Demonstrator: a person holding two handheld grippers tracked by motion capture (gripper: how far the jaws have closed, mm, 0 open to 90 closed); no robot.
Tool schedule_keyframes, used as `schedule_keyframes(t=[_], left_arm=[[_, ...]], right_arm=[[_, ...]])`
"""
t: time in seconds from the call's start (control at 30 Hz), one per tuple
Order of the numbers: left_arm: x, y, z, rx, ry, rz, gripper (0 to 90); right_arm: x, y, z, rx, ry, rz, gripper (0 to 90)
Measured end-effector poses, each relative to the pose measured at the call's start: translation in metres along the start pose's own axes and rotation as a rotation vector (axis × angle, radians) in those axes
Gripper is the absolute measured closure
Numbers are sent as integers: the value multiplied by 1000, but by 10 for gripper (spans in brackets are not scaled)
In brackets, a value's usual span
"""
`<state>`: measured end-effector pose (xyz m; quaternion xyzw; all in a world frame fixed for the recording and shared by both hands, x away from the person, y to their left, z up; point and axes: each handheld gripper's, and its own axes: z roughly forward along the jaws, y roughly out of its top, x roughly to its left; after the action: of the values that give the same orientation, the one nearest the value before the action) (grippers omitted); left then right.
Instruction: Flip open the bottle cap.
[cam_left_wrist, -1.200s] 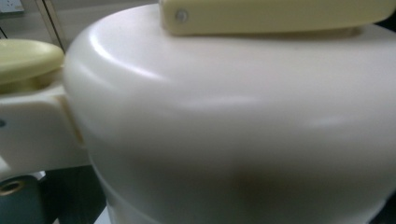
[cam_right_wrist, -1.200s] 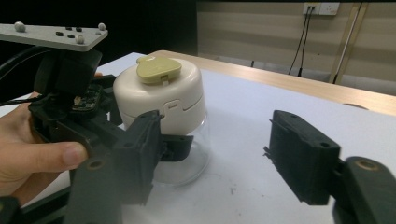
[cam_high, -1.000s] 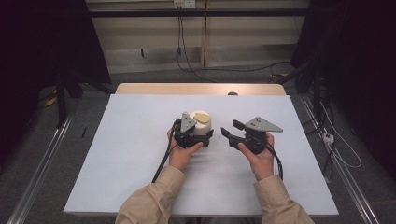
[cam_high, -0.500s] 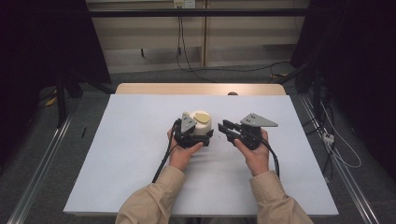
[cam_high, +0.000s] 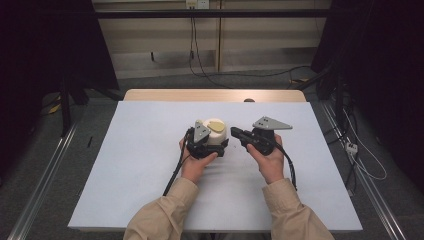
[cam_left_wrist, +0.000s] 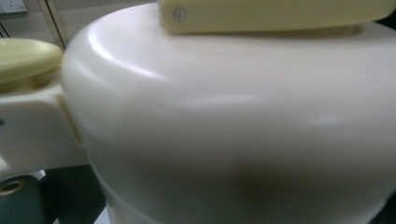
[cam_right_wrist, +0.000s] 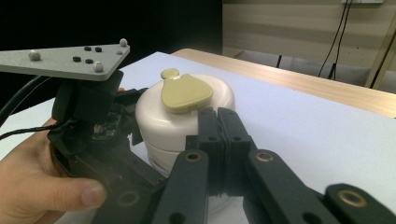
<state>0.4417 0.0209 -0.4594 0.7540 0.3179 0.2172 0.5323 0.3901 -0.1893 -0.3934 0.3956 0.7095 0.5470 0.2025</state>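
Note:
A white round container (cam_high: 218, 135) with a pale yellow flap (cam_high: 216, 125) on its lid stands at the middle of the table. My left gripper (cam_high: 214, 145) grips it from the near-left side, and its body (cam_left_wrist: 233, 121) looms very close in the left gripper view. My right gripper (cam_high: 234, 132) lies just to the container's right, pointing left at it. Its jaws are pressed together with nothing between them, and the tips (cam_right_wrist: 217, 115) sit right by the container's side (cam_right_wrist: 159, 126). The yellow flap (cam_right_wrist: 184, 93) lies flat on top.
A white sheet (cam_high: 125, 165) covers the table, with a strip of bare wood (cam_high: 175, 95) along the far edge. A small dark object (cam_high: 248, 100) sits at that edge. Cables run across the floor (cam_high: 360, 160) to the right.
My right gripper has moved left, closing most of the gap to the container. The left gripper and the container have stayed where they were.

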Motion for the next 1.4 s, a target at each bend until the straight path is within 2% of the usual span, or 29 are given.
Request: schedule_keyframes(t=[0.57,0.83,1.03,1.4], left_arm=[[0,0,0,2,2,3,49],[-1,0,0,3,4,3,49],[-1,0,0,3,5,6,49],[-1,0,0,5,9,8,49]], right_arm=[[4,5,11,6,11,-26,900],[6,2,16,44,16,-40,900],[7,1,19,50,6,-48,900],[8,5,19,31,13,-51,900]])
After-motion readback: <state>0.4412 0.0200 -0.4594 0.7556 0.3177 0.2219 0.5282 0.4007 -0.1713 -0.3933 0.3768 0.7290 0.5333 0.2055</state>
